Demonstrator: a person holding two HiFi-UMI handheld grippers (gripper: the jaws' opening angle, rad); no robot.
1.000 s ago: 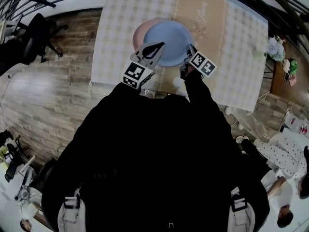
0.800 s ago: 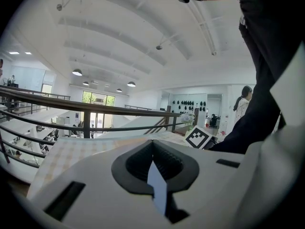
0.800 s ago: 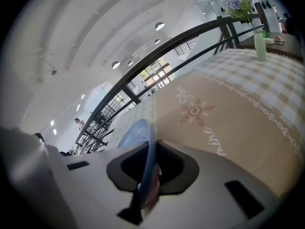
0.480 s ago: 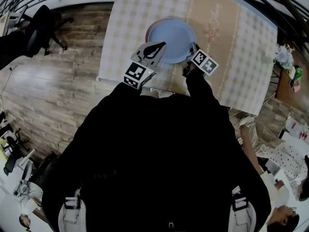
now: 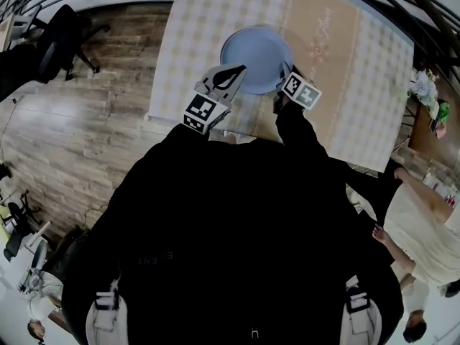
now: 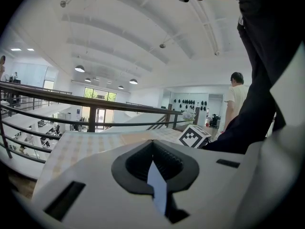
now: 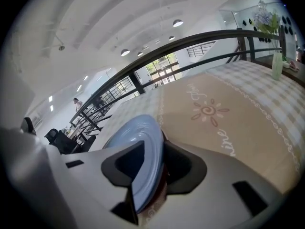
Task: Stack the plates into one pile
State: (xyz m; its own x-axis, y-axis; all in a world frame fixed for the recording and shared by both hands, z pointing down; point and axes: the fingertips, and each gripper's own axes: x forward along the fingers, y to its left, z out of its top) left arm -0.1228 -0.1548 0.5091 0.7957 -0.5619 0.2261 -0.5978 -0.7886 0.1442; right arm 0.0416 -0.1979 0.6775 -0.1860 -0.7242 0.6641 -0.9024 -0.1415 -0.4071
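Observation:
A pale blue plate lies on the checked tablecloth, over a pink plate of which only a reddish sliver shows under its rim. My left gripper is at the plate's near left edge. A thin blue slice of rim is pinched between its jaws. My right gripper is at the near right edge. Its jaws have just been opening, and the blue rim stands between them with a dark gap beside it.
A slim vase of flowers stands near the table's far right edge. A dark railing runs behind the table. A person in white stands on the right, and an office chair on the wooden floor at the left.
The blue plate has moved left and settled over the pink plate, which showed at its left a second ago and is now covered. Both grippers moved along with it.

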